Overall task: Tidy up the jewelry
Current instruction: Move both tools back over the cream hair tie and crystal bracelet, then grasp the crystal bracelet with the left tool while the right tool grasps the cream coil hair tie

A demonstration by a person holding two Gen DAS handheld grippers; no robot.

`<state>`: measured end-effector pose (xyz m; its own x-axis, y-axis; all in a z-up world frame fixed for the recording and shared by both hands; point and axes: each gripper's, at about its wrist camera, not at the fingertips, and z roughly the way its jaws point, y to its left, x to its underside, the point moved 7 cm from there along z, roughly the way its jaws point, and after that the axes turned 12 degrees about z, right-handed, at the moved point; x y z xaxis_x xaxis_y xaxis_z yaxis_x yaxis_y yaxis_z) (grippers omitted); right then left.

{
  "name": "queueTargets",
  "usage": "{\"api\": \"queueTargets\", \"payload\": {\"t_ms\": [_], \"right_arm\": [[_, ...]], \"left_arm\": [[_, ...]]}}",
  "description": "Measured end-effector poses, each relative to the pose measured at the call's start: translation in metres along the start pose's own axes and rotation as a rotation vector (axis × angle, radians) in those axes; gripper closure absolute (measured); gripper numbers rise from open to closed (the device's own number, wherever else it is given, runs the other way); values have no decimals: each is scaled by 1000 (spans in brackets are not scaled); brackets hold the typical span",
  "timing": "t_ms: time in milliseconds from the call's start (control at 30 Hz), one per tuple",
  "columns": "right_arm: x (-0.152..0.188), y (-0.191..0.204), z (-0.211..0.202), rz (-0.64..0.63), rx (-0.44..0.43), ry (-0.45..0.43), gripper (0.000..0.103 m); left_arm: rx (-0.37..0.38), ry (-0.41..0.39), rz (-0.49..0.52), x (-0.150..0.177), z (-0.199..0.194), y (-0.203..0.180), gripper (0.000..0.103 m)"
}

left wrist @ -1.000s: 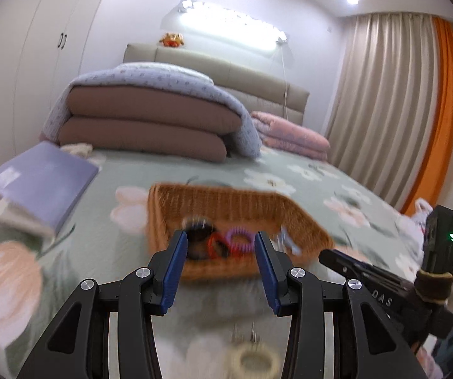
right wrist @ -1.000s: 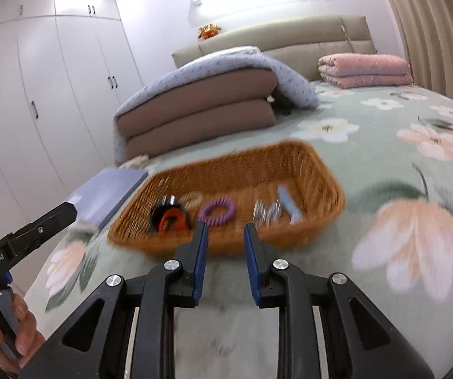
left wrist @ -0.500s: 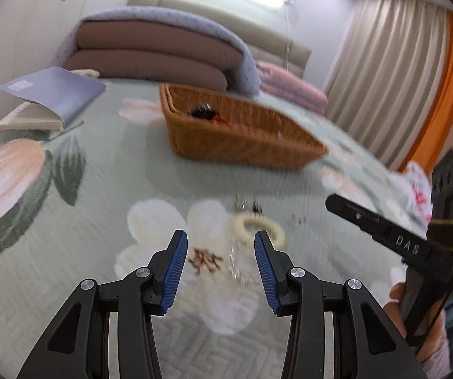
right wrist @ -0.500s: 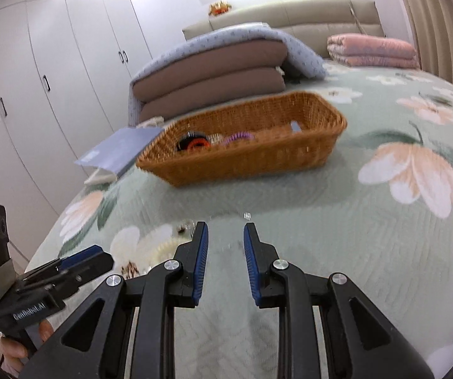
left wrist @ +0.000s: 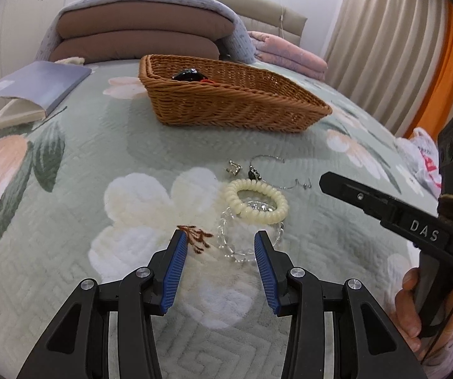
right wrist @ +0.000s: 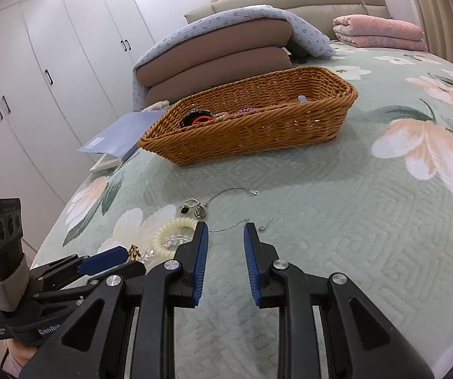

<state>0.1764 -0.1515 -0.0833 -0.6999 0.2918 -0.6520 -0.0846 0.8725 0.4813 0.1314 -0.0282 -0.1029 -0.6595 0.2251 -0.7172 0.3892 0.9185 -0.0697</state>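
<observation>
1. Dropping from basket height a second ago, both grippers now sit low over the loose jewelry on the bed.
2. Left gripper (left wrist: 220,252): wide, empty, straddling the clear bead bracelet (left wrist: 245,237); cream coil band (left wrist: 256,201) just beyond.
3. Right gripper (right wrist: 226,241): narrower gap, empty, near the thin chain (right wrist: 242,224).
4. Wicker basket (left wrist: 226,107) far, partly filled; next pick looks imminent.

Green flowered bedspread (left wrist: 68,189), blue book (left wrist: 37,87) lying open face down near its left edge, folded brown and grey quilt (right wrist: 220,50) at the head end, folded pink blanket (right wrist: 381,31) beside it, white wardrobe (right wrist: 37,63), beige curtain (left wrist: 384,47), white plastic bag (left wrist: 422,154) by the right edge
</observation>
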Motion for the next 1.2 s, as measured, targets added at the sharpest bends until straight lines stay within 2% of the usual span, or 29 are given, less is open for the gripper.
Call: {"api": "queueTargets", "payload": {"t_ms": [333, 567, 633, 767, 800, 833, 900, 1067, 1200], "right_arm": [[-1, -1, 3, 8, -7, 11, 77], [0, 17, 7, -50, 18, 35, 77], [3, 22, 10, -39, 13, 61, 77], [9, 19, 14, 18, 5, 99, 77], [10, 18, 14, 27, 2, 102, 77], [11, 18, 14, 36, 1, 105, 77], [12, 17, 16, 47, 7, 119, 77], [14, 22, 31, 57, 26, 150, 77], [9, 14, 26, 104, 1, 126, 77]], "left_arm": [[-44, 24, 25, -2, 5, -4, 61], [-43, 30, 19, -3, 5, -3, 64], [-57, 40, 19, -2, 4, -1, 70], [-52, 61, 21, 3, 1, 1, 72], [-58, 66, 27, 4, 0, 1, 74], [-74, 72, 33, 5, -1, 2, 82], [-97, 84, 41, 7, -1, 4, 86], [-66, 69, 16, 6, -2, 8, 85], [10, 33, -46, 4, -6, 13, 85]]}}
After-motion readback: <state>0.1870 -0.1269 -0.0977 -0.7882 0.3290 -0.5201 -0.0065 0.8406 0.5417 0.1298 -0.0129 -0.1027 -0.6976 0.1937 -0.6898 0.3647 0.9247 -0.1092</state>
